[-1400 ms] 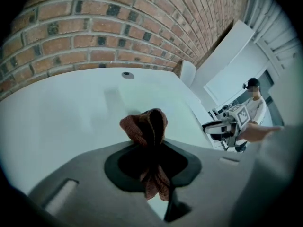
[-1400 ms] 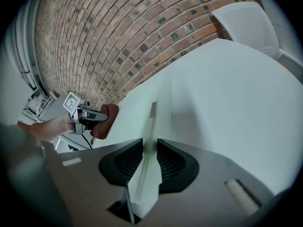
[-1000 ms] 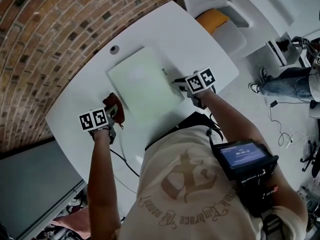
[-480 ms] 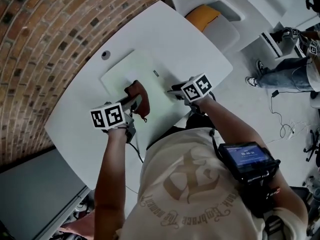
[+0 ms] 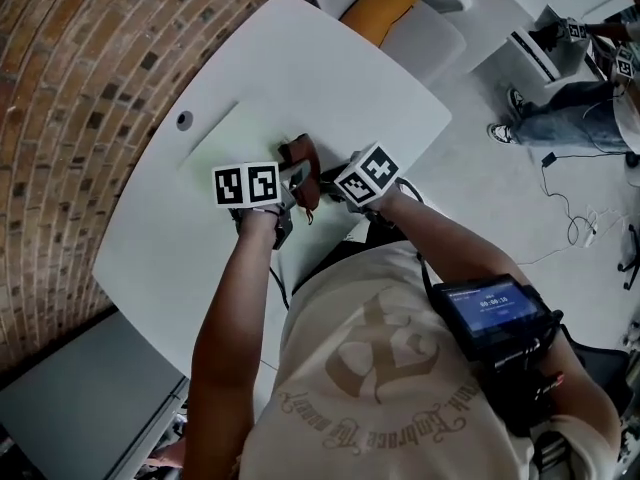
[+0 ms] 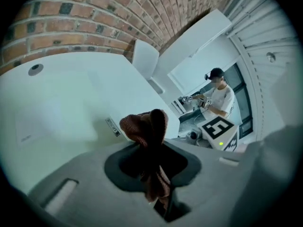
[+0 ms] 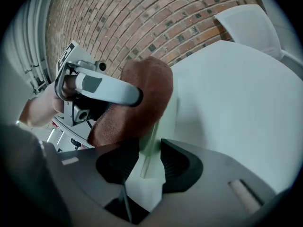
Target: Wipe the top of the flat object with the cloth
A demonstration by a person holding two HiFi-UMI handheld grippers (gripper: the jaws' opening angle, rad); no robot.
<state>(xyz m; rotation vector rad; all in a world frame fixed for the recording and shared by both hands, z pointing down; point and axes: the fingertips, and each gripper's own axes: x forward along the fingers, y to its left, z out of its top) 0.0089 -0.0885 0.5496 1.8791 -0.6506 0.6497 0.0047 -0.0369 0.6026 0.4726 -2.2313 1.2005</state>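
Head view looks steeply down on a curved white surface [image 5: 330,68] beside a red brick wall [image 5: 70,58]. A pale green flat board [image 5: 222,138] lies on the surface. Both tools meet at the end of the board nearest the person. The left gripper [image 5: 290,176] holds a bunched rust-brown terry cloth [image 5: 303,160] over that end. Whether the cloth presses on the board cannot be told. The right gripper [image 5: 333,181] sits just beside the cloth, at the board's edge. A round grey grommet [image 5: 184,120] is set in the surface near the board's far corner. A white chair with an orange cushion [image 5: 385,13] stands beyond the surface.

In the left gripper view, the fingers [image 6: 125,167] are closed on the cloth. It runs up between them and bulges out above the tips. A small label [image 6: 112,126] shows at the board's edge behind it. A person in a white shirt [image 6: 220,98] stands well apart in the background.

In the right gripper view, the fingers [image 7: 179,167] stand apart with the board's thin edge running between them. There is a gap on either side, and neither pad presses on the edge. These fingers have just been opening wide, then easing slightly inward. Just ahead of the tips the cloth hangs at the board's edge, with the left gripper's grey finger lying across it.
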